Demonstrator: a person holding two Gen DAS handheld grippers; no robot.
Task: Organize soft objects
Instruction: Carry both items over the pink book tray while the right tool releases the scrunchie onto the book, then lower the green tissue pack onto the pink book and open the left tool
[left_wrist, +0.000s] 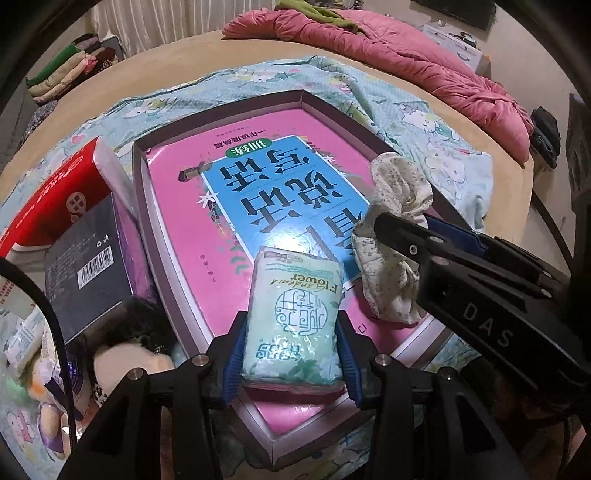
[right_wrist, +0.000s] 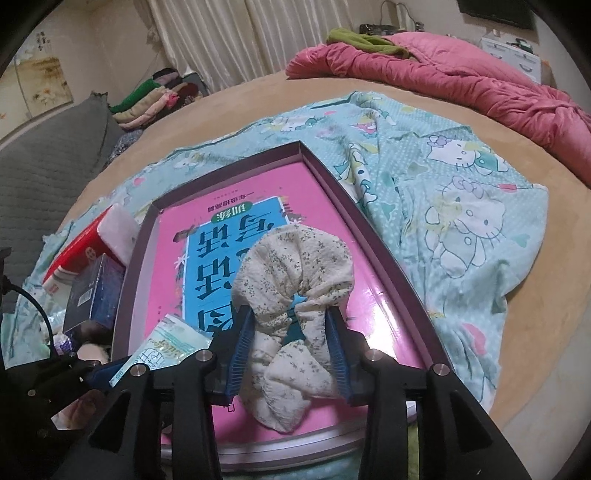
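My left gripper (left_wrist: 291, 354) is shut on a pale green tissue pack (left_wrist: 293, 314) and holds it over the near end of a shallow purple box (left_wrist: 142, 206) that has a pink and blue book (left_wrist: 266, 192) in it. My right gripper (right_wrist: 290, 354) is shut on a cream floral scrunchie (right_wrist: 295, 280) over the same box (right_wrist: 354, 206), to the right of the tissue pack (right_wrist: 166, 347). The scrunchie (left_wrist: 391, 236) and right gripper also show in the left wrist view.
A red box (left_wrist: 55, 199) and a dark box (left_wrist: 88, 262) sit left of the purple box, with plush toys (left_wrist: 122, 358) in front. All lie on a Hello Kitty cloth (right_wrist: 461, 206) on a bed. A pink quilt (right_wrist: 461, 74) lies behind.
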